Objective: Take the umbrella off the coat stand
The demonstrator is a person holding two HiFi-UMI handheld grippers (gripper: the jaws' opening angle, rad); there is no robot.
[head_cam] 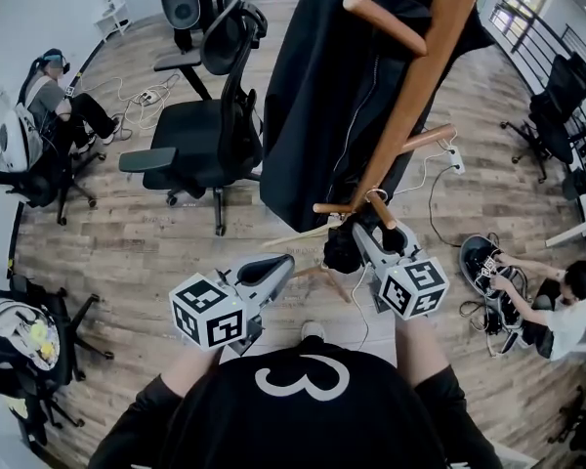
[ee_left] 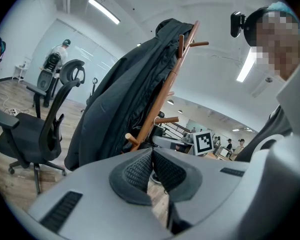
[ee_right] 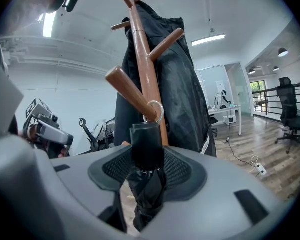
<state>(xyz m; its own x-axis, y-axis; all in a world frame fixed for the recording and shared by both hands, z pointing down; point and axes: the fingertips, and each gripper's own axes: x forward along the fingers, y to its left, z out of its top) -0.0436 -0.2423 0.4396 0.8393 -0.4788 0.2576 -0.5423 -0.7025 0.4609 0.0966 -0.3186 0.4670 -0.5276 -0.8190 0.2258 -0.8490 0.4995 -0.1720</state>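
Umbrella (ee_right: 146,139), folded and black, is hung by its ring (ee_right: 155,112) on a lower peg (ee_right: 127,91) of the coat stand (ee_right: 142,49), long axis vertical. It is clamped just under the ring by the right tongs (ee_right: 147,169). The left tongs (ee_left: 151,171) are pressed together, empty and farther off. The ring likely has to be slid up along the peg.

The black, folded umbrella (ee_right: 147,159) hangs upright at lower centre from a low peg of the brown wooden coat stand (ee_right: 146,69).
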